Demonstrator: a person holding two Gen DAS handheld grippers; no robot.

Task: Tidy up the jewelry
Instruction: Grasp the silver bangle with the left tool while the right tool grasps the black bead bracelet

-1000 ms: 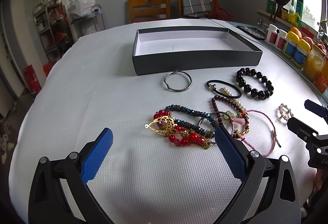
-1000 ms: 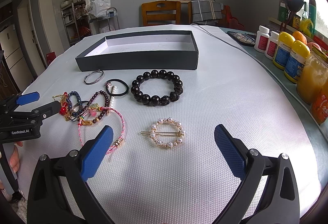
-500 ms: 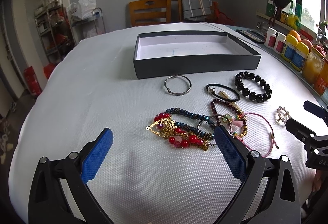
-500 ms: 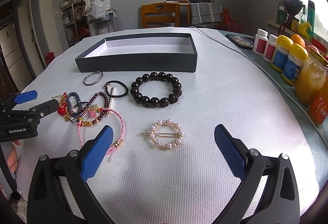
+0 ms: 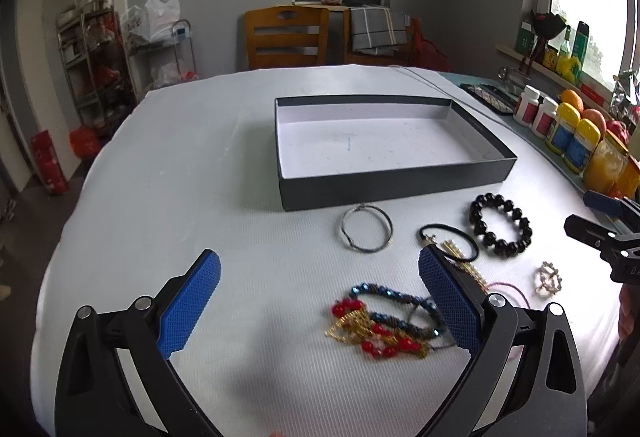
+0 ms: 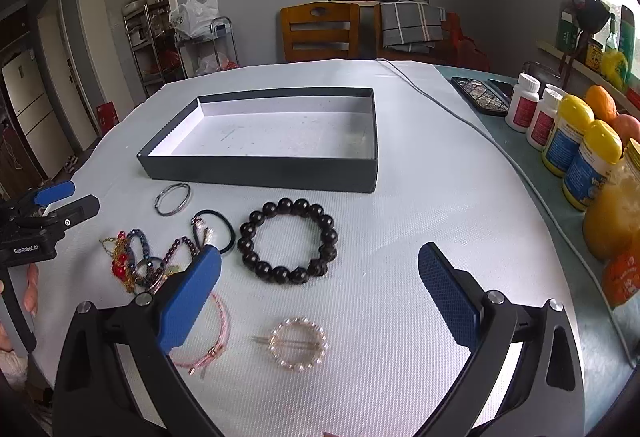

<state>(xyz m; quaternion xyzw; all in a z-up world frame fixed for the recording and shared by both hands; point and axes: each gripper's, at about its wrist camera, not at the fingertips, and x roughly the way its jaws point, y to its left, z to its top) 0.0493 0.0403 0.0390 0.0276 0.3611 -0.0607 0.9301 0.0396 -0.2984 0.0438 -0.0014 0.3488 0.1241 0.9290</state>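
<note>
Below the empty box (image 6: 280,141), your right tongs (image 6: 320,297) gape wide, holding nothing, directly short of the black bead bracelet (image 6: 288,241) flat on the bench (image 6: 420,197); left tongs (image 5: 320,301), equally open and empty, sit farther off.

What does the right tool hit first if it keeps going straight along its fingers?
Probably the round pearl hair clip, lying between the open fingers of the right tool; past it sits the black beaded bracelet. Depth is unclear.
</note>
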